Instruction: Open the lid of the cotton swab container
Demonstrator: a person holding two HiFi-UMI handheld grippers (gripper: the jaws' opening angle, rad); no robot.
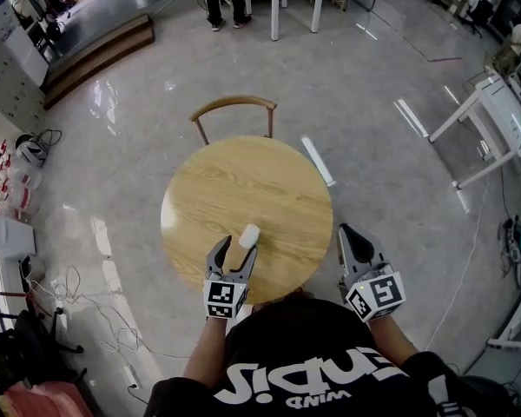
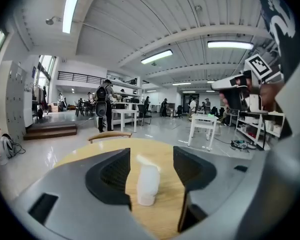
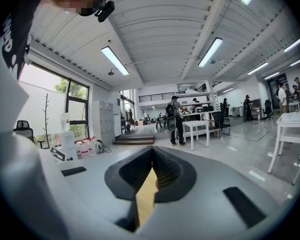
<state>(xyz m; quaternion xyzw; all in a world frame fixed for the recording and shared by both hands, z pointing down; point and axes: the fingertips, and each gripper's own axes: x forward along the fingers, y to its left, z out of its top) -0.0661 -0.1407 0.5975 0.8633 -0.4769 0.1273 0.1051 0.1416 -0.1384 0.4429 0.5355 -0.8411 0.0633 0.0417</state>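
At the bottom of the head view, the left gripper (image 1: 235, 252) has its jaws apart around the small white plastic cotton swab container (image 2: 148, 181). The container stands upright near the front edge of the round wooden table (image 1: 243, 176) and is not yet pinched. Best to close squarely on the body, below the lid. At lower right, the right gripper (image 1: 346, 233) is closed and empty.
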